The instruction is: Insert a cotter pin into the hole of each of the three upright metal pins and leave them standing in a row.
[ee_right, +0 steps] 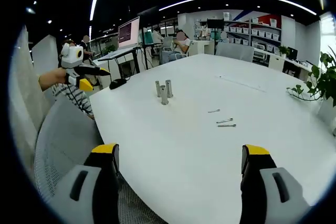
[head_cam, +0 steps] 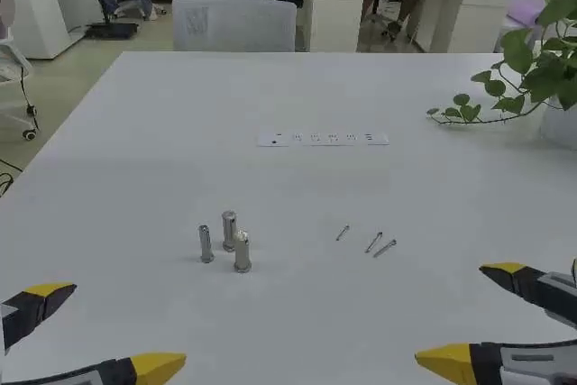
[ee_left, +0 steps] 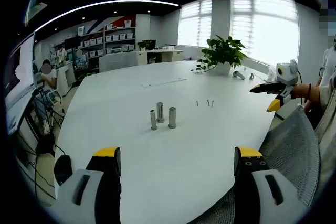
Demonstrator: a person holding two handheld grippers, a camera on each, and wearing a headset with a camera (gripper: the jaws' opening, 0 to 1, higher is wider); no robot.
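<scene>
Nothing of the job is done yet, as far as I can judge. The three metal pins [head_cam: 225,242] stand upright in a tight cluster rather than a row, on the near side of the socket strip [head_cam: 323,139] and a little to its left. Whether they touch each other I cannot tell, and their holes are too small to make out. The three cotter pins [head_cam: 373,242] lie loose on the white surface [head_cam: 288,87], also on the near side of the socket strip but slightly to its right, well apart from the metal pins. All three insertions are left, and so is lining the pins up.

The left gripper [head_cam: 106,331] and the right gripper [head_cam: 471,313] hang much nearer the person than the socket strip, one to each side of it. Each has its yellow-tipped fingers [ee_left: 107,154] spread wide apart and holds nothing.

There is plenty of bare surface all round the strip for both grippers to move. A plant [head_cam: 532,69] trails its leaves over the surface to the right of the strip, clear of the work. A chair [head_cam: 233,22] stands past the strip at the far edge. The near edge runs close under both grippers.
</scene>
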